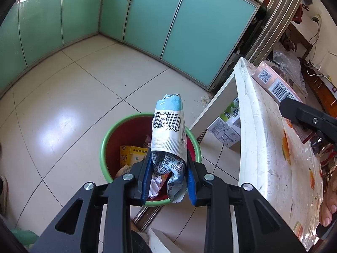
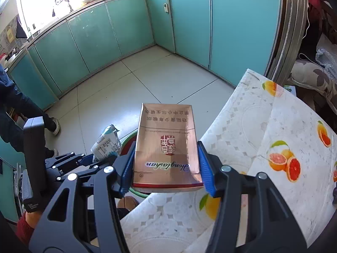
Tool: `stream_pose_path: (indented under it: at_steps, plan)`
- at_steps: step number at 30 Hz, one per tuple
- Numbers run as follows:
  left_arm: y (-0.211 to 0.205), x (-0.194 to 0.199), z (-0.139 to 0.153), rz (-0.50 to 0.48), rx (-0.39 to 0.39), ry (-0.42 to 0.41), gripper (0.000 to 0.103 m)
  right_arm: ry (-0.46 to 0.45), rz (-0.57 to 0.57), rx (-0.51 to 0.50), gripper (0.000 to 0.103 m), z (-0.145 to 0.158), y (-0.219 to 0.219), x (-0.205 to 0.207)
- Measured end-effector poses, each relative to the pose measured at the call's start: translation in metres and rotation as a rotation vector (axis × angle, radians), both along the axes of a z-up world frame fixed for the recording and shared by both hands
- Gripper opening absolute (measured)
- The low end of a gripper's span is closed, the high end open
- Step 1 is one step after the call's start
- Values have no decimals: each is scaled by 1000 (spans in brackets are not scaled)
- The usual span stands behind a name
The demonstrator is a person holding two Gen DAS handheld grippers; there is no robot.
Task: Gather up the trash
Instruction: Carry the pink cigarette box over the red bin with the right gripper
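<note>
Left gripper point(image 1: 168, 166): clenched on a crumpled blue-and-white snack wrapper point(image 1: 168, 135), both blue pads pressing its lower part. The wrapper stands upright between the pads, barcode panel facing the camera, its torn top above the fingertips.

Directly beyond and below this gripper stands a trash bin point(image 1: 105, 145), green rim, red inside. It already holds a yellow carton point(image 1: 131, 154) and crumpled paper. The wrapper's lower end hangs over the bin's opening. The bin sits on the tiled floor point(image 1: 84, 94), just beside the edge of the desk point(image 1: 252, 126) to the gripper's right. Small cartons point(image 1: 226, 130) lie on the floor under the desk.

Right gripper point(image 2: 166, 164): grasping a copper-coloured cigarette pack point(image 2: 166, 143) flat between its pads, printed face up, red-edged end nearest the camera. The pack is held above the desk's near edge; whether it touches the cloth cannot be told. The desk's covering, a cloth printed with citrus fruit point(image 2: 273, 137), spreads to this gripper's right.

To its left, the left gripper and wrapper appear over the bin's rim. Teal cabinets point(image 2: 105, 31) line the far walls. A person's dark sleeve point(image 2: 12, 97) and a shoe point(image 2: 55, 124) show at far left.
</note>
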State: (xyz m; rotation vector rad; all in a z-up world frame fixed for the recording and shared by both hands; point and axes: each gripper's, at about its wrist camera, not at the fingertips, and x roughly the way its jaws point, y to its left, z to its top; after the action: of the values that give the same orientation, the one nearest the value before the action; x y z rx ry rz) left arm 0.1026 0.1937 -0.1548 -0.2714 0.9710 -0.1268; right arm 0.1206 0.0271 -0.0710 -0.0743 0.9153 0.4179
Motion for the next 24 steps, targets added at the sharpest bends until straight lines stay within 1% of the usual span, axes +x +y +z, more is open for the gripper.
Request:
stream_pose_path:
  at_steps: [4,8,10,13,16,24]
  plan:
    - [1,11,-15,25,32,41,26,29,19,-7,53,-11,10,15]
    - [1,17,-33,33,10,99,26,55,34,-15,53,-24,19,25]
    - [1,18,-37,39,0,114,26,62,39,-16,53,-28,21,26]
    - [-2,18,-36,35,-8,110,26,69,41,-19,53,-31,23,28]
    - [-8,17,-33,30,1,97,26,71,44,-20,53,-30,21,30]
    - [-2,19,-37,39,-6,106,26,56,38,-39,53,-28,27,30]
